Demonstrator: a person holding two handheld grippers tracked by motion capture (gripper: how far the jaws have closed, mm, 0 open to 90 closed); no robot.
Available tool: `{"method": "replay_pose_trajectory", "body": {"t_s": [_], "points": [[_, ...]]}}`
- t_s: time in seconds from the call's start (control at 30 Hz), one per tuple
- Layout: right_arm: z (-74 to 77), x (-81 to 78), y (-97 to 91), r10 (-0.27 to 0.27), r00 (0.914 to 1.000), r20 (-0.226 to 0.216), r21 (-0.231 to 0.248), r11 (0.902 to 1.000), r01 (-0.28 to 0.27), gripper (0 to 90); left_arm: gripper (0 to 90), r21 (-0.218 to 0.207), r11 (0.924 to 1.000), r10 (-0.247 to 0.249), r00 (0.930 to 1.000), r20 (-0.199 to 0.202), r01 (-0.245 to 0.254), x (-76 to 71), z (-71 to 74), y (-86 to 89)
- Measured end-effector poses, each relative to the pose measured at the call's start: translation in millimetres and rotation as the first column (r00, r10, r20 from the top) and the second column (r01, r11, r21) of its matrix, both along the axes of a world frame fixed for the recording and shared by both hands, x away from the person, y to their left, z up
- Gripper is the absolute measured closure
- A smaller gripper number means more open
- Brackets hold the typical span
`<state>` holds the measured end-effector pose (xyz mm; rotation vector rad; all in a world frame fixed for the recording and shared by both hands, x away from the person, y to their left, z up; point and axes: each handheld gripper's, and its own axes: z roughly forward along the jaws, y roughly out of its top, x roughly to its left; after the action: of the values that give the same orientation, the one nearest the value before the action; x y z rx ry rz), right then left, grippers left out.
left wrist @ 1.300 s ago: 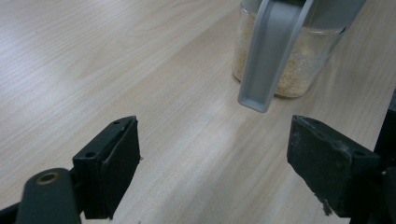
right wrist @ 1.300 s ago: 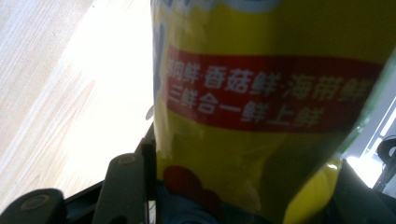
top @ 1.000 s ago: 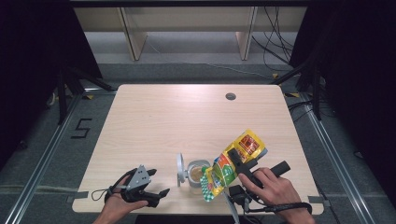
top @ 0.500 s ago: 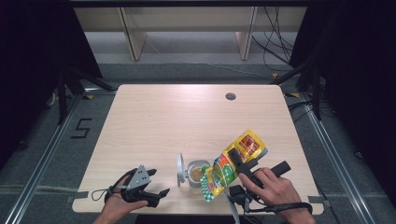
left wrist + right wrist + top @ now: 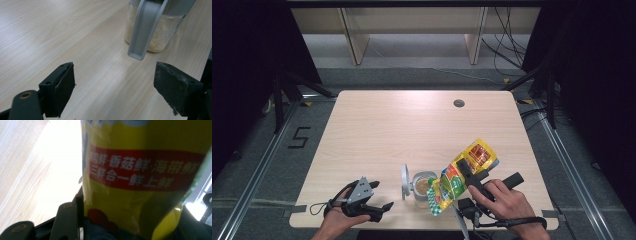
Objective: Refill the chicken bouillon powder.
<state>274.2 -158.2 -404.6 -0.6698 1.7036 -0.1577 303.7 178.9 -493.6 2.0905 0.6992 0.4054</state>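
A yellow seasoning bag [image 5: 462, 175] with red and green print is tilted over a small glass jar [image 5: 423, 187], its lower end at the jar's mouth. My right gripper [image 5: 468, 176] is shut on the bag, which sits close between the jaws in the right gripper view [image 5: 140, 177]. The jar holds pale granules [image 5: 155, 35], and its grey hinged lid [image 5: 405, 181] stands open on the left side. My left gripper [image 5: 379, 209] rests open on the table, left of the jar, with nothing between its fingers [image 5: 60, 87].
The wooden table [image 5: 412, 125] has a round cable hole [image 5: 458, 103] at the back right. Both hands sit at the front edge. Metal floor rails and dark stands flank the table.
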Motion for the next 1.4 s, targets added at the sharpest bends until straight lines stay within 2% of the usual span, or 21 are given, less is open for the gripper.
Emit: {"method": "replay_pose_trajectory", "body": {"t_s": [0.03, 0.1, 0.13, 0.17, 0.23, 0.27, 0.3, 0.33, 0.53, 0.7, 0.8, 0.87, 0.9, 0.93, 1.0, 1.13, 1.23, 1.3, 1.33, 1.37, 1.4], "points": [[0.0, -0.1, -0.2, -0.002, 1.0, -0.001, 0.004, 1.0, 0.002, 51.4, 16.8, -0.02, 0.9998, 0.01, 0.9999, -0.003, -0.01, -0.5, -0.7, -1.3], [-0.6, 0.7, -0.3, -0.002, 1.0, 0.0, 0.008, 1.0, 0.002, 51.4, 16.8, 0.001, 1.0, -0.001, 1.0, 0.0, 0.001, 0.1, 0.2, 0.1], [-3.0, -0.7, -0.7, -0.025, 0.9996, -0.011, 0.04, 0.9989, 0.026, 51.4, 16.8, -0.001, 1.0, 0.001, 1.0, 0.0, -0.001, -0.1, 0.1, -0.1], [-0.6, 0.2, -0.2, -0.005, 1.0, -0.002, 0.003, 1.0, 0.005, 51.3, 16.8, 0.001, 1.0, 0.0, 1.0, -0.001, 0.0, -0.2, 0.1, 0.0], [-0.6, 0.7, -0.4, -0.002, 1.0, -0.003, 0.005, 1.0, 0.002, 51.4, 16.8, 0.0, 1.0, 0.001, 1.0, 0.0, -0.001, 0.0, 0.0, -0.1], [-3.2, -0.4, -0.8, -0.023, 0.9997, -0.012, 0.04, 0.9989, 0.023, 51.4, 16.8, 0.0, 1.0, 0.001, 1.0, 0.0, -0.001, 0.1, 0.0, 0.0], [-1.0, 0.5, -0.3, -0.006, 1.0, -0.003, 0.008, 0.9999, 0.006, 51.4, 16.8, 0.001, 1.0, 0.001, 1.0, 0.0, -0.001, 0.0, 0.1, -0.1], [-0.3, 0.3, -0.6, -0.002, 1.0, -0.004, 0.003, 1.0, 0.002, 51.4, 16.8, -0.001, 1.0, 0.001, 1.0, -0.001, -0.001, -0.2, 0.0, -0.1], [-0.5, 0.4, -0.8, -0.003, 1.0, -0.007, 0.018, 0.9998, 0.003, 51.4, 16.8, 0.011, 0.9999, 0.001, 1.0, -0.003, -0.001, -0.3, 0.7, 0.1], [-0.3, 0.5, -0.5, -0.001, 1.0, -0.004, 0.006, 1.0, 0.001, 51.4, 16.8, 0.0, 1.0, 0.001, 1.0, 0.0, -0.001, -0.1, 0.1, 0.0], [-0.3, 0.2, -0.5, -0.004, 1.0, -0.004, 0.006, 1.0, 0.004, 51.4, 16.8, 0.013, 0.9999, 0.002, 1.0, -0.002, -0.002, -0.4, 1.1, 0.4], [-0.5, 0.4, -0.7, -0.001, 1.0, -0.002, 0.012, 0.9999, 0.001, 51.4, 16.8, 0.001, 1.0, -0.003, 0.9999, -0.012, 0.003, -0.2, 0.7, 0.3], [-0.6, 0.4, -0.7, -0.003, 1.0, -0.005, 0.014, 0.9999, 0.003, 51.4, 16.8, -0.02, 0.9997, 0.01, 0.9999, -0.005, -0.01, -0.5, -0.3, -1.1], [-0.6, 0.4, -0.8, -0.003, 1.0, -0.006, 0.016, 0.9999, 0.003, 51.4, 16.8, -0.019, 0.9998, 0.008, 0.9999, -0.008, -0.008, -0.5, -0.1, -0.9], [-2.8, -0.9, -1.6, -0.022, 0.9996, -0.015, 0.052, 0.9984, 0.023, 51.4, 16.8, -0.017, 0.9998, 0.01, 0.9999, -0.008, -0.01, -0.7, 0.2, -0.6], [-2.8, -0.1, -1.6, -0.016, 0.9997, -0.017, 0.041, 0.999, 0.016, 52.5, 16.8, -0.012, 0.9999, 0.008, 0.9999, -0.015, -0.008, -0.9, 0.8, -0.1], [-2.6, -0.2, -1.6, -0.017, 0.9997, -0.019, 0.045, 0.9988, 0.017, 53.0, 16.8, -0.006, 1.0, 0.007, 0.9999, 0.015, -0.007, 0.2, 0.9, 0.3], [-3.5, -1.3, -2.0, -0.025, 0.9995, -0.021, 0.062, 0.9977, 0.026, 53.0, 16.8, 0.007, 0.9999, -0.008, 0.9999, 0.007, 0.008, 0.7, 1.7, 1.2], [-3.6, -1.3, -1.8, -0.022, 0.9995, -0.021, 0.064, 0.9977, 0.024, 53.2, 16.8, -0.01, 0.9999, 0.006, 0.9999, -0.016, -0.006, -0.7, 0.9, 0.2], [-1.0, 0.5, -0.9, 0.003, 0.9999, -0.01, 0.023, 0.9997, -0.003, 53.3, 16.8, -0.01, 0.9999, 0.006, 0.9999, -0.016, -0.006, -0.8, 1.0, 0.1], [-1.8, 0.4, -1.0, 0.002, 0.9999, -0.015, 0.031, 0.9995, -0.002, 53.4, 16.8, -0.009, 0.9999, 0.007, 0.9999, -0.012, -0.008, -0.8, 1.2, 0.2]]}}
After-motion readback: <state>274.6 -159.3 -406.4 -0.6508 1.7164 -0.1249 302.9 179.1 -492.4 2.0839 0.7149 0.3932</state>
